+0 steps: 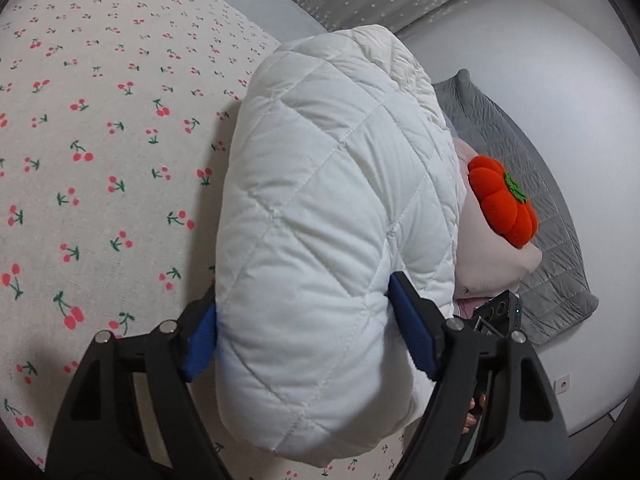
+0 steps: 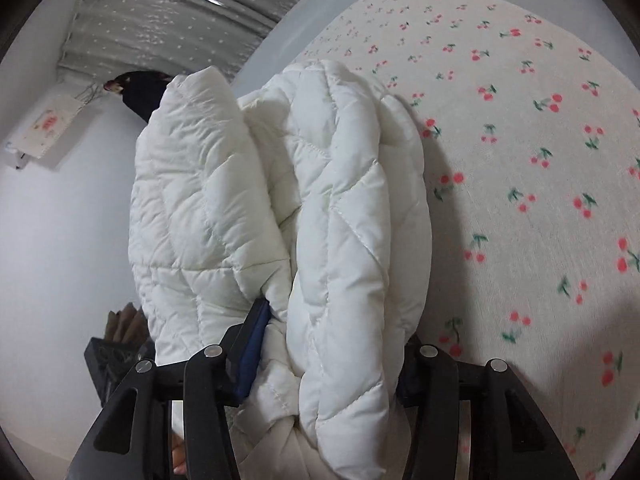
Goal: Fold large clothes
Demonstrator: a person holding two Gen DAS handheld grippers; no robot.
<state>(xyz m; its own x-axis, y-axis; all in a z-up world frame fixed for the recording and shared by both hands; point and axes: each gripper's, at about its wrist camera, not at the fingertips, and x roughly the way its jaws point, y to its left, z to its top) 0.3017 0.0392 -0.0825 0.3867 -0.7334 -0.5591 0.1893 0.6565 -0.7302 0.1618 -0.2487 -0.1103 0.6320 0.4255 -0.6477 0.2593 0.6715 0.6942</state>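
white quilted puffer jacket (image 1: 320, 216) bunching in thick folds, hanging above cherry-print bed (image 1: 100, 140) | left gripper (image 1: 308, 340) fingers squeezing jacket | right gripper (image 2: 324, 352) fingers pinching jacket fold | no readable writing showing

Your left gripper (image 1: 308, 340) and right gripper (image 2: 328, 356) each clamp the white quilted puffer jacket (image 1: 320, 200), bunched between their fingers above the cherry-print bedsheet (image 1: 100, 140). Right of the jacket, left view: orange pumpkin-shaped plush (image 1: 502, 206) on pale pink pillow (image 1: 496, 268), grey quilted blanket (image 1: 552, 240) behind.
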